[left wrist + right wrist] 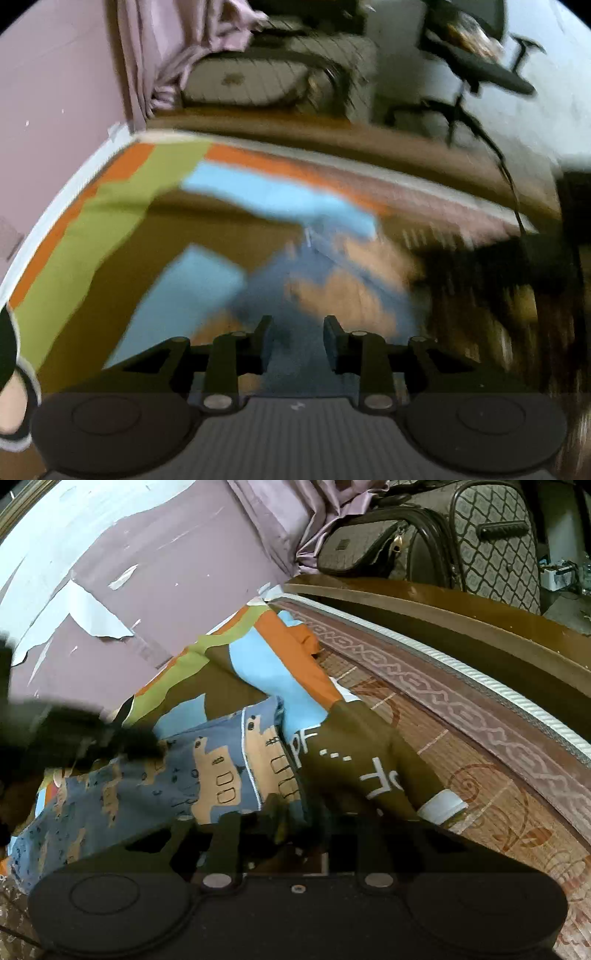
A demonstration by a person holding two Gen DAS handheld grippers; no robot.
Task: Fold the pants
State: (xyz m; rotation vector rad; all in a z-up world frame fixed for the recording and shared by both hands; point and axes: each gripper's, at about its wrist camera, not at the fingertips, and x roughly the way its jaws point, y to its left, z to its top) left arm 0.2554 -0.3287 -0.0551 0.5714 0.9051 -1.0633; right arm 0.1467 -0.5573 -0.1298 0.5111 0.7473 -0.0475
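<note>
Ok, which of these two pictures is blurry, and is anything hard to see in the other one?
Left wrist view: heavy motion smear over the patterned pants and the bedspread; only the left tongs look sharp. Right wrist view: mostly crisp, but the right tongs sit in dark shadow, and a black blurred shape smears across the left.

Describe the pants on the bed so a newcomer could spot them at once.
Start at the bed, with its woven mat and a blanket in olive, orange and sky-blue blocks. The pants lie on that blanket, just ahead of the right jaws. Unlike the blanket's flat blocks, they are dusty blue with tan patches, small dark doodles and a thin white piped seam.
</note>
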